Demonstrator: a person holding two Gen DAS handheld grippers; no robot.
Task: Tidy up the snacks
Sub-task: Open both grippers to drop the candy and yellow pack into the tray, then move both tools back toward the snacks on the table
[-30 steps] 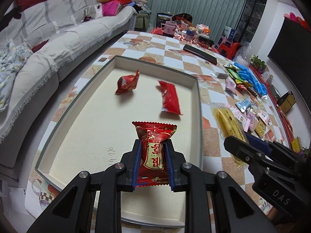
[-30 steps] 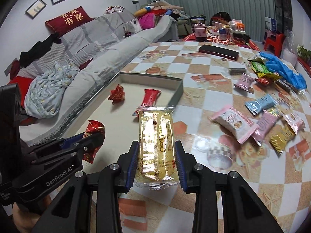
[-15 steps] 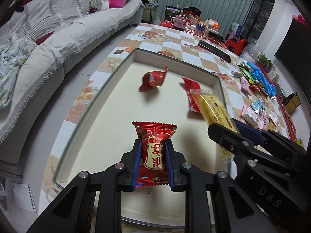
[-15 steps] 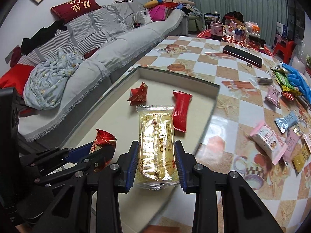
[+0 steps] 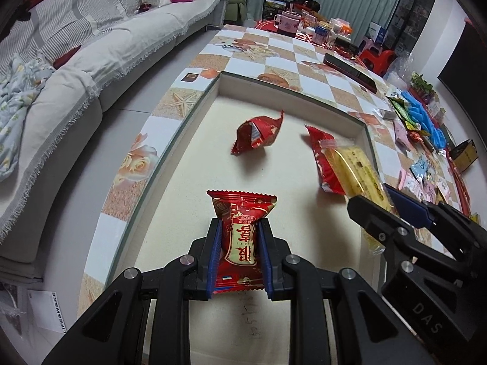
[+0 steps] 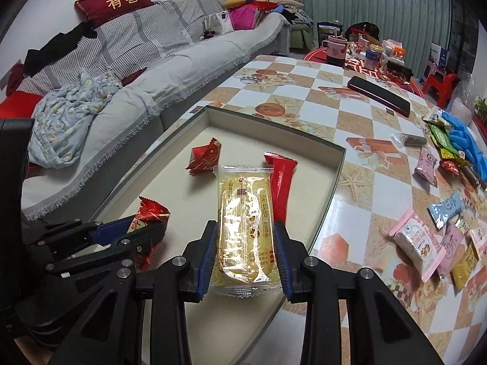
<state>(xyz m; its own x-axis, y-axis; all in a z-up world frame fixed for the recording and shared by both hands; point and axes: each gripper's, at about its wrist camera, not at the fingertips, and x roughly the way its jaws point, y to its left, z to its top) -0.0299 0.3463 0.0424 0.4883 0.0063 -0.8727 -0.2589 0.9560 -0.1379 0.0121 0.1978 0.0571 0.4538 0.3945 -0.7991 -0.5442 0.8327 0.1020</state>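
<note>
Crinkly red foil snack [image 5: 240,240] clamped in left tongs [image 5: 239,254], glossy clear-wrapped yellow cake [image 6: 245,231] clamped in right tongs [image 6: 246,254], over shallow rectangular tray [image 6: 331,179]

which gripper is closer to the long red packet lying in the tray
Right. The right gripper holds its yellow snack right beside the long red packet; the left gripper sits farther back.

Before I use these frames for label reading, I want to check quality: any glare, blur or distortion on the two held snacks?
Left wrist view: red snack sharp, print legible though upside down; fisheye bends the tray rim. Right wrist view: yellow snack has glare streaks on its clear wrapper, text partly washed out; corners are vignetted black.
</note>
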